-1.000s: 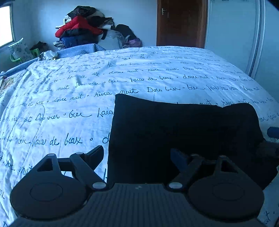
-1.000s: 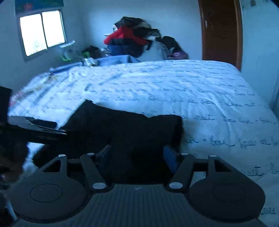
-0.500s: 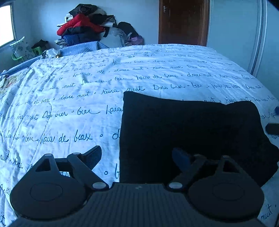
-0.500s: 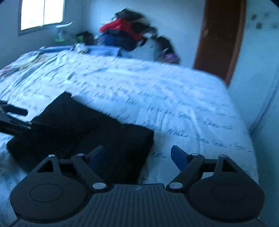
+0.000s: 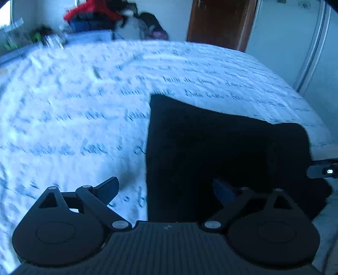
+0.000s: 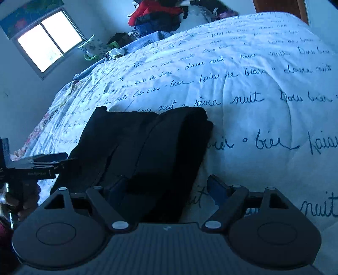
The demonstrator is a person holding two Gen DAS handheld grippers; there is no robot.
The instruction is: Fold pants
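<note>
The folded black fabric pants (image 5: 221, 152) lie on the bed, on the white quilted cover printed with blue handwritten words (image 5: 74, 118). In my left wrist view they fill the area from the centre to 3 o'clock, as a dark, nearly rectangular block.

My left gripper (image 5: 166, 188) is at 6 o'clock with its jaws wide and opening more. One finger is over the white cover, the other over the black cloth, and the pads do not press on anything.

In my right wrist view the pants (image 6: 147, 143) run from the centre down to 6 o'clock, with a thick rounded fold at their right edge. My right gripper (image 6: 166, 188) has its jaws apart and grips nothing (the near corner of the pants sits between the fingers, but loose). At 9 o'clock there I see my left gripper (image 6: 42, 162).

Far behind, near 12 o'clock, a pile of red and dark clothes (image 6: 156, 14) stands against the wall, and a bright window (image 6: 48, 42) is at 10 o'clock.
</note>
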